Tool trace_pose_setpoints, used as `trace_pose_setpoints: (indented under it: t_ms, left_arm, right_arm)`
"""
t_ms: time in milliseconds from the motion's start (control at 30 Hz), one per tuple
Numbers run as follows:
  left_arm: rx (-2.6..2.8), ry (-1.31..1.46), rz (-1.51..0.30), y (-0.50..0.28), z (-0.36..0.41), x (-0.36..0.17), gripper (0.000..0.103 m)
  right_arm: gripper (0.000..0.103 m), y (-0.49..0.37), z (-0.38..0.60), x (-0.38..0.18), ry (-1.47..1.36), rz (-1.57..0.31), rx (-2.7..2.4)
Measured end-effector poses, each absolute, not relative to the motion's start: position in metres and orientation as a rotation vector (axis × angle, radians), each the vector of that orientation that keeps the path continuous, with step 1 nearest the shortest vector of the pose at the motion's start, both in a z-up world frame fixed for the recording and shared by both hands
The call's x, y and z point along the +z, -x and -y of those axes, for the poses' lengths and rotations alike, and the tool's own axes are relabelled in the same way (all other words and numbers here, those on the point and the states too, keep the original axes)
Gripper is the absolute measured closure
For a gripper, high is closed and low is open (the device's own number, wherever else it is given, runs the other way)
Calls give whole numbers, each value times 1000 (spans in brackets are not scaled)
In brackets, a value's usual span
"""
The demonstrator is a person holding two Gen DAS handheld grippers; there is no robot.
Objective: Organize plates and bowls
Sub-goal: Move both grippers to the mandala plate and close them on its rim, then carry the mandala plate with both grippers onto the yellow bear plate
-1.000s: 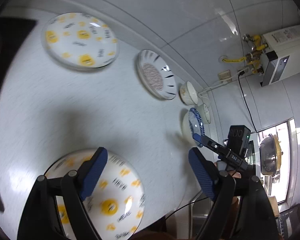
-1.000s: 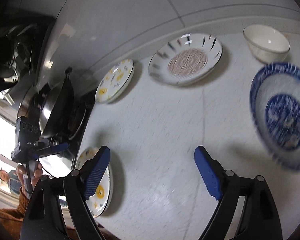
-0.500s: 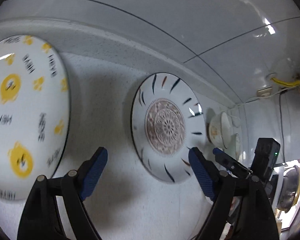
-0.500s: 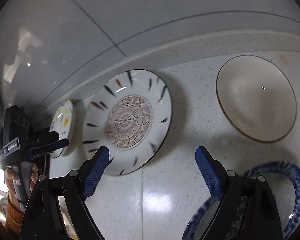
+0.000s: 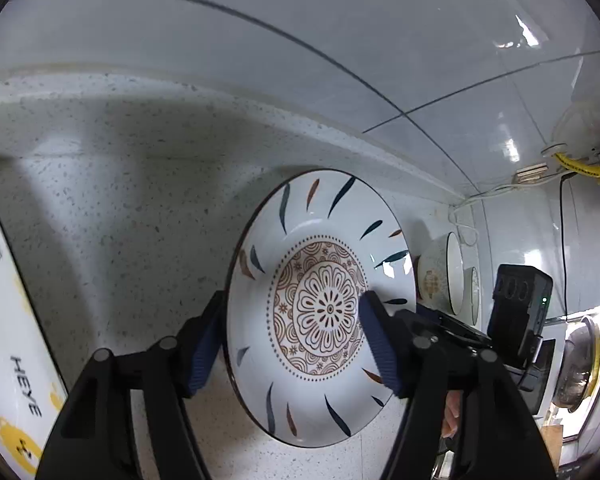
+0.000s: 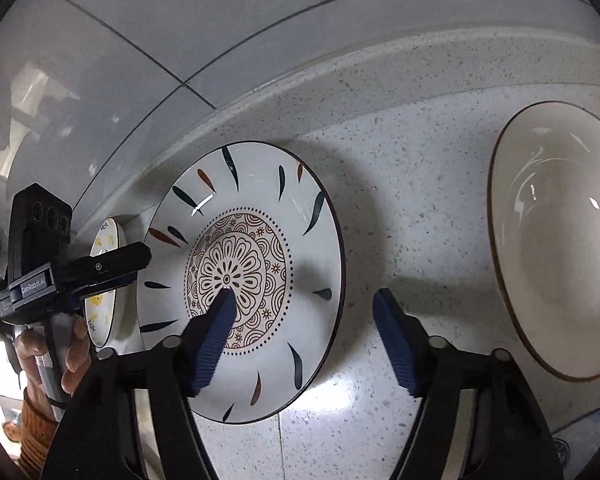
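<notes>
the patterned plate [image 5: 320,264] lies flat on the speckled counter [image 5: 120,200], close to the counter's back edge where the raised lip meets the tiled wall [image 5: 340,40].

the left gripper [image 5: 290,344] straddles the plate's left rim: 1 blue pad sits outside the rim on the counter side, the other over the flower design in the middle. its jaws are closing with the rim between them, and a gap to the rim is visible, so it has no hold on the plate.

the right gripper [image 6: 304,340] straddles the opposite rim: its left finger is over the flower centre, its right finger over bare counter just beyond the plate's edge. its jaws are closing too, about half spread, and whether the pads touch the plate cannot be told.

a cream bowl [image 6: 560,240] sits on the counter to the right of the plate, apart from it. a yellow-printed plate [image 5: 8,360] lies to the left along the counter, and a small patterned bowl [image 5: 436,280] stands past the plate's far side. a hand [image 6: 64,344] grips the left gripper's handle.
</notes>
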State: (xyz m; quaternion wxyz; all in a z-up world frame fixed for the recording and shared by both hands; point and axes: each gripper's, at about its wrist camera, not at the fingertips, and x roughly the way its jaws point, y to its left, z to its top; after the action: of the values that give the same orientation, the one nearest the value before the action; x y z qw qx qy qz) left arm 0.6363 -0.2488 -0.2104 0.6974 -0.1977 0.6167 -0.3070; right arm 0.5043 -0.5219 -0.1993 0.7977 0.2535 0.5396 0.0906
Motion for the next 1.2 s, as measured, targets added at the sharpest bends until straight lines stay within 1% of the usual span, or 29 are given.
trace_pose_setpoints:
  t_ms: [33,67,100,133,167,200,267,333,500,633,800,1000,1200]
  left_arm:
    - [-689,443,-1378,-638,248,-212,46]
    - [-694,444,-1378,-639,248,-214,50]
    - [-694,443,-1378,-639,247,-215,53]
    - [-690,435,-1376,-639,246,-216,60]
    - [-683,424,-1372,-639,244,-216,67]
    - [-677,411,-1368,-638,243,-217,70]
    - [-658,377,-1362,-637,242,-217,83]
    - [-646,373,-1364,-637,240,-217,90]
    - [-635,354,-1358,-626,239,-214,92]
    - [-634,391,-1337,-613,228,-199,92]
    - [-633,415,-1300,-581,212,-160,92]
    - [-653,444,-1241,-522,178,-102,92]
    - [-666,469,-1190,-448,111,-57,92]
  right_arm:
    - [54,-504,521,-201,-546,-1160,201]
    - [58,-504,520,-202,-549,-1162,205]
    - [65,-505,519,-204,-549,-1169,207]
    - [73,-506,517,-207,-544,-1178,208]
    - [77,-508,516,-206,-533,-1180,207]
    - [80,-508,515,-206,-520,-1181,193]
    - [81,-511,514,-206,-506,-1183,181]
    - [87,-509,516,-204,-473,-1181,160]
    - [88,-509,507,-203,-455,-1169,151]
    - [89,-501,501,-188,-443,-1148,165]
    - [89,-479,494,-161,-436,-1120,197]
    - [89,-429,470,-113,-425,-1065,231]
    - [89,-363,419,-71,-396,-1020,261]
